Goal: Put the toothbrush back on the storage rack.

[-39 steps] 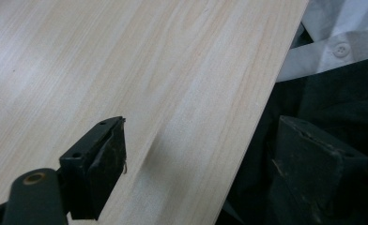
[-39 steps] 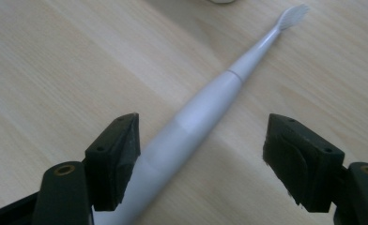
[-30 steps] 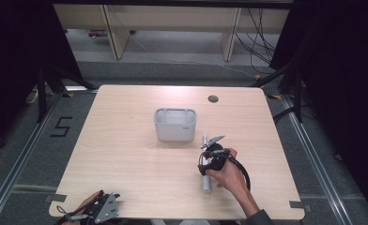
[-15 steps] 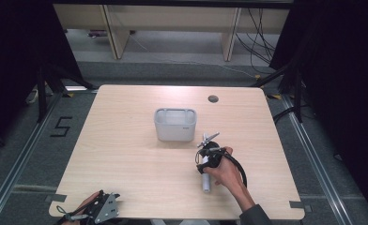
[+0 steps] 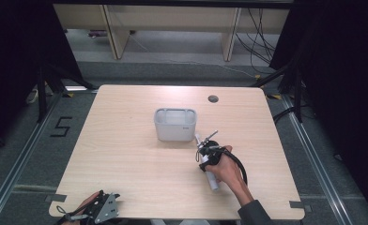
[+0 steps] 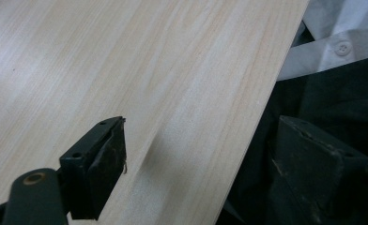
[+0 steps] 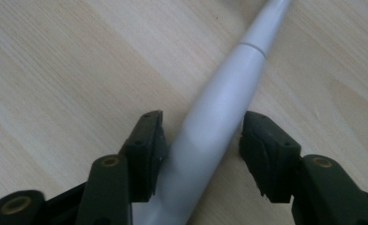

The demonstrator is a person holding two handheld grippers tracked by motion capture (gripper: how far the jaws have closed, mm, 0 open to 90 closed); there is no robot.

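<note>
A long pale grey-white tool handle [image 5: 213, 182] lies on the wooden table [image 5: 126, 154], in front of and to the right of a grey plastic bin [image 5: 175, 124]. My right gripper [image 5: 205, 155] is lowered over the handle's middle, held by a hand. In the right gripper view the handle [image 7: 224, 103] runs between the two black jaws, which straddle it; my right gripper [image 7: 203, 124] is open, with a gap on the right side. My left gripper [image 5: 102, 211] rests at the table's near left edge. In its own view my left gripper [image 6: 205, 164] is open and holds nothing.
A round cable hole [image 5: 213, 99] sits near the table's far right edge. The table's near edge [image 6: 248, 140] runs between the left jaws, with the person's dark and white clothing [image 6: 332, 61] beyond it. A black cable [image 5: 241, 166] loops by the right hand.
The right hand and gripper have shifted slightly forward and left over the handle. The left gripper has stayed where it was.
</note>
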